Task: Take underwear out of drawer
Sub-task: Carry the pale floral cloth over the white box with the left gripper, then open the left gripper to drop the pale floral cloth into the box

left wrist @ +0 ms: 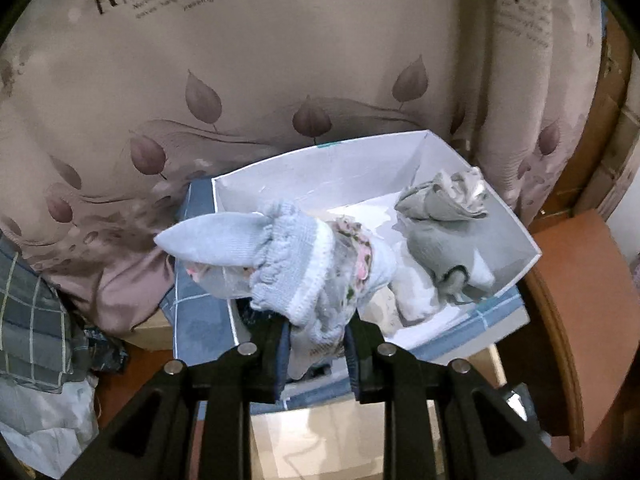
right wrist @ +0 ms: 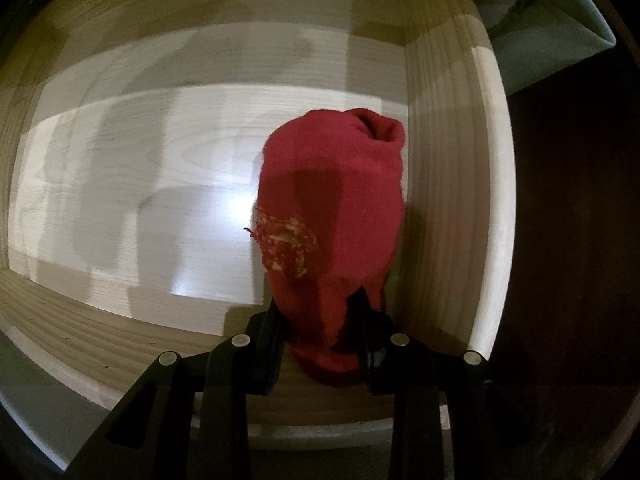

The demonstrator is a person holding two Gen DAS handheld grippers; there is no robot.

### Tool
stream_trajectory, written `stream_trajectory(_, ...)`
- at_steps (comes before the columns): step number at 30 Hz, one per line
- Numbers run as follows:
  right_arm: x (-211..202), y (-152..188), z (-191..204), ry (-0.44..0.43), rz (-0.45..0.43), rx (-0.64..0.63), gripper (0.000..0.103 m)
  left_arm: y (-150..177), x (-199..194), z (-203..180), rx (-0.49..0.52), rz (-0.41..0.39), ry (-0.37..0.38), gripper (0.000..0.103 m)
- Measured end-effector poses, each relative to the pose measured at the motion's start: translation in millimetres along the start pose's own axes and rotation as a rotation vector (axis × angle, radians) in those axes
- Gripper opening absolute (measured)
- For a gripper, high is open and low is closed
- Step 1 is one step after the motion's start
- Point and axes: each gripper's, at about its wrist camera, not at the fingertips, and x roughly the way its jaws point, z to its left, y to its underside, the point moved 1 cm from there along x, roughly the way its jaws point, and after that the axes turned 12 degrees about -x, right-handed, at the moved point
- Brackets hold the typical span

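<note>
Left gripper point(left wrist: 316, 344) clamped on pale knit bundle point(left wrist: 296, 256) above white box point(left wrist: 320, 168) (left view only), right gripper point(right wrist: 324, 344) clamped on red garment point(right wrist: 332, 200) inside wooden drawer point(right wrist: 452, 200).

The left gripper point(left wrist: 316, 344), at the lower middle of its frame, tilts steeply downward, its black fingers point(left wrist: 276, 356) clamped on a pale blue bundle. The right gripper point(right wrist: 324, 344) points straight down, fingers point(right wrist: 268, 352) pinched on red fabric.

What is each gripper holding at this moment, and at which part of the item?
The left gripper pinches a pale blue knitted bundle at its near end. The right gripper pinches a red knitted item at its near end, inside the wooden drawer.
</note>
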Motion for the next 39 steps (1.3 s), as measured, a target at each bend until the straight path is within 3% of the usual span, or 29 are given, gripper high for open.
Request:
stream_trajectory(7, 0, 2, -1, 0.000, -0.001, -0.001, 0.028, 11, 53, 0, 0.034, 0.089, -0.050, 0.023)
stream_trajectory(12, 0, 1, -1, 0.001, -0.002, -0.002, 0.028, 11, 72, 12, -0.021, 0.103, -0.048, 0.023)
stream_trajectory(17, 0, 1, -1, 0.001, -0.002, -0.002, 0.028, 10, 76, 18, -0.029, 0.114, -0.020, 0.028)
stream_trajectory(31, -2, 2, 0, 0.002, -0.002, -0.002, 0.028, 9, 75, 19, 0.005, 0.138, -0.033, 0.028)
stream_trajectory(39, -2, 1, 1, 0.003, -0.003, -0.002, 0.028, 4, 74, 31, 0.018, 0.125, -0.075, 0.028)
